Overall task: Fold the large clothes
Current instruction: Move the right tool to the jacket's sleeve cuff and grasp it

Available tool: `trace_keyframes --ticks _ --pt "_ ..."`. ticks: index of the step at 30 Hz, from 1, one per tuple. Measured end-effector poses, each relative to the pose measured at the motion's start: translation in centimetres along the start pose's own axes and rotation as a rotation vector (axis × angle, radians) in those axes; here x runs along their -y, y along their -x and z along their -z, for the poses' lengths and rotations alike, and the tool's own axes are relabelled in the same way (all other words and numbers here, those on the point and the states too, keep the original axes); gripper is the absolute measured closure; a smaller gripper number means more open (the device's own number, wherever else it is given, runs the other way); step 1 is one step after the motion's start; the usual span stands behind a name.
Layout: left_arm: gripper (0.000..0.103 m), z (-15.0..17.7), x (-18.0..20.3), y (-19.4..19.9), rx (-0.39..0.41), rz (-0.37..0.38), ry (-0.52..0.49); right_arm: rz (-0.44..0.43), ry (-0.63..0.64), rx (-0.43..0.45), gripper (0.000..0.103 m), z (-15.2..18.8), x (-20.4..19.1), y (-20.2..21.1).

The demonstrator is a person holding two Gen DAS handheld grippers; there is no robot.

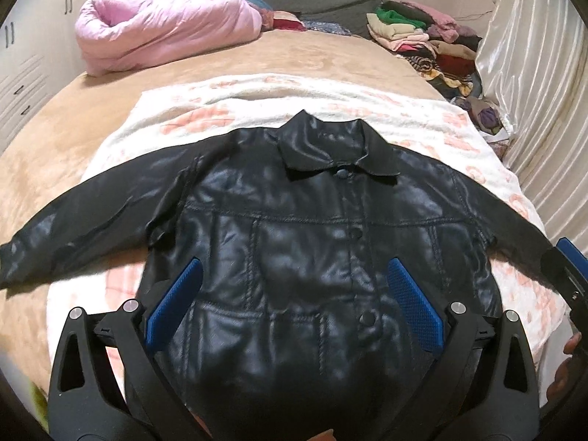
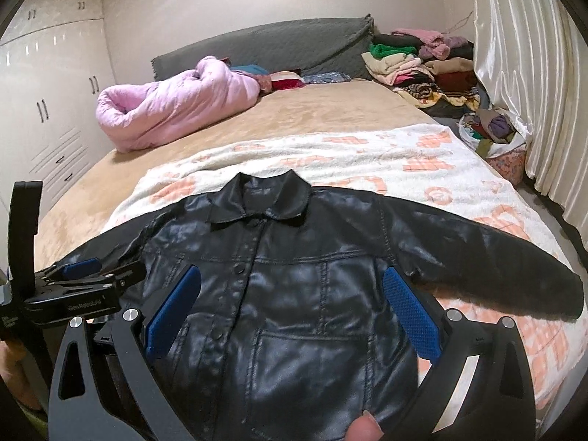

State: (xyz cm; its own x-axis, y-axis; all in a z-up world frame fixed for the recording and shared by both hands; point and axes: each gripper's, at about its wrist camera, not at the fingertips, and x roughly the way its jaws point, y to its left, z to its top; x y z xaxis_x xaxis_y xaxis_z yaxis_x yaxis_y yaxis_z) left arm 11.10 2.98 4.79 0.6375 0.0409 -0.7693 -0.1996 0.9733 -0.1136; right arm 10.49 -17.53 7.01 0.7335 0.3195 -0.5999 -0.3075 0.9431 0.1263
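From the left wrist view, the left claw (image 1: 294, 301) gapes wide over a black leather jacket (image 1: 286, 242) spread front-up on a patterned blanket (image 1: 228, 110) at the bed's near edge. The right wrist view adds white wardrobes (image 2: 47, 103); the right claw (image 2: 292, 312) also stands apart, empty.

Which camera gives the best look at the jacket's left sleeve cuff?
The left wrist view: the black leather jacket's left sleeve cuff lies fully visible there. In the right wrist view, the left claw hides it.
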Motion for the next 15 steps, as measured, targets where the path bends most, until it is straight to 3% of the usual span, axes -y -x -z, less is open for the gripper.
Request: trace_keyframes --ticks 15 --pt "0.009 -3.6 3.8 -3.6 -0.014 0.050 -0.028 0.147 -0.120 0.055 0.004 -2.5 7.7 -1.1"
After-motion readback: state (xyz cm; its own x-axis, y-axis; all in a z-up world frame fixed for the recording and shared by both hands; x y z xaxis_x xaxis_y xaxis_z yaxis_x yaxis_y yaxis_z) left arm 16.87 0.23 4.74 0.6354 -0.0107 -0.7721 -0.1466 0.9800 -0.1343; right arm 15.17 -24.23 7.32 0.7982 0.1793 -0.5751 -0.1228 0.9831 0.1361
